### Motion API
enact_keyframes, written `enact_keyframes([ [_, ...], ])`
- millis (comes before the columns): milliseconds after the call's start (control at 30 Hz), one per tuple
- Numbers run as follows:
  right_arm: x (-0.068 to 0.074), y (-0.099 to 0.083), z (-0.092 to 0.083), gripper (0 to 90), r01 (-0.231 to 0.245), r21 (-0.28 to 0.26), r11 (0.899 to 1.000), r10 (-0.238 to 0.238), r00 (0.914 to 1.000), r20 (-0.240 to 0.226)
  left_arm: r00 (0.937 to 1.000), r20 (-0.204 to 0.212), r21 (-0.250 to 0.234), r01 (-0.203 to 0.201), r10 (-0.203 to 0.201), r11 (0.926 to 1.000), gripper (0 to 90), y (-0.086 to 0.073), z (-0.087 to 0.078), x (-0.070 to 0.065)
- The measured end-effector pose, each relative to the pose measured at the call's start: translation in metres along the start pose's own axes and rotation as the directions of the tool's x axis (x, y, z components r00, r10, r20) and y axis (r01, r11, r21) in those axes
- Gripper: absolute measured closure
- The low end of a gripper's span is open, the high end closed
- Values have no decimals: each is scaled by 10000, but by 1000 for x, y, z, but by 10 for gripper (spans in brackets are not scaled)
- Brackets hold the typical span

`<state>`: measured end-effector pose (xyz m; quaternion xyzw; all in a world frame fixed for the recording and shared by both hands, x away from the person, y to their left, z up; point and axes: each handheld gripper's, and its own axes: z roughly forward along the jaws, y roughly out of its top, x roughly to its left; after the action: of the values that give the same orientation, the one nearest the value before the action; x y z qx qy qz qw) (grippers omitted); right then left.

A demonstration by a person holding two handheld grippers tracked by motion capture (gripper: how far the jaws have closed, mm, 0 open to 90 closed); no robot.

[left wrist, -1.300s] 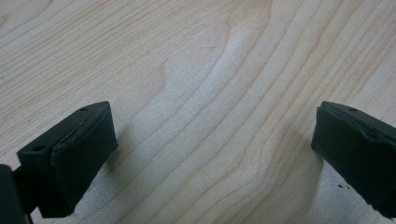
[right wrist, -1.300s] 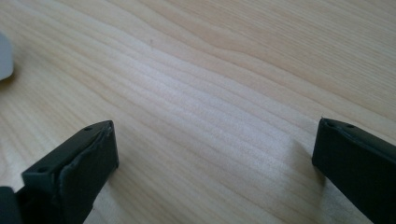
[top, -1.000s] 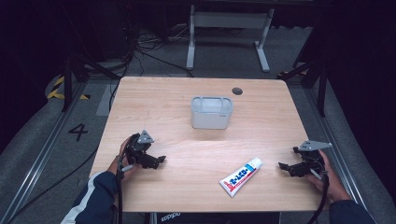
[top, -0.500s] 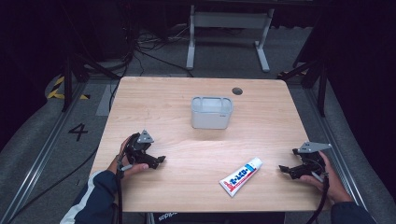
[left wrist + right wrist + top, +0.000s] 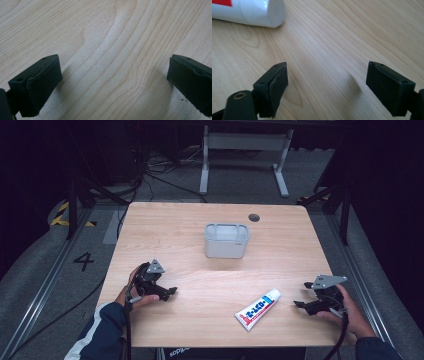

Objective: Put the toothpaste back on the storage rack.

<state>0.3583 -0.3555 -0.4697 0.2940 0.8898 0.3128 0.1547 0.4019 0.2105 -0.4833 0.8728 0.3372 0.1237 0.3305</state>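
Fingers of the right gripper (image 5: 300, 306) are closing on nothing near one tube (image 5: 258, 309), left gripper (image 5: 170, 292) gaping empty, one bin (image 5: 226, 240) sitting mid-counter (image 5: 165, 225).

The worktop (image 5: 190, 225) was pale wood with rounded corners and a dark round hole (image 5: 254, 217) toward one o'clock. A grey tub (image 5: 226, 240) stood upright just past centre, at twelve. A white tube (image 5: 258, 309) lay flat at five o'clock, its cap pointing toward two, well apart from the tub.
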Motion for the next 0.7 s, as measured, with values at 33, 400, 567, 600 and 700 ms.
enact_keyframes([
  [33, 2, 2, 0, 184, 90, -29, 10000, -90, 9999, -67, 10000, 1, 10, -13, 13, 10000, 1, 0, 0, 0],
  [400, 27, 35, 1, 189, 1371, -177, 9904, -1378, 9891, -520, 10000, 0, 13, -15, 15, 10000, 0, 0, 0, 0],
  [567, 35, 44, 1, 189, 1807, -162, 9834, -1813, 9813, -641, 10000, 3, 5, -35, 35, 10000, 1, 0, 0, 0],
  [600, 37, 47, 1, 190, 1904, -190, 9815, -1912, 9792, -679, 10000, 2, 11, -16, 16, 10000, 1, 0, 0, 0],
  [700, 43, 54, 1, 191, 2273, -221, 9736, -2284, 9704, -791, 10000, 17, 3, -1, 1, 10000, 1, 0, 0, 0],
])
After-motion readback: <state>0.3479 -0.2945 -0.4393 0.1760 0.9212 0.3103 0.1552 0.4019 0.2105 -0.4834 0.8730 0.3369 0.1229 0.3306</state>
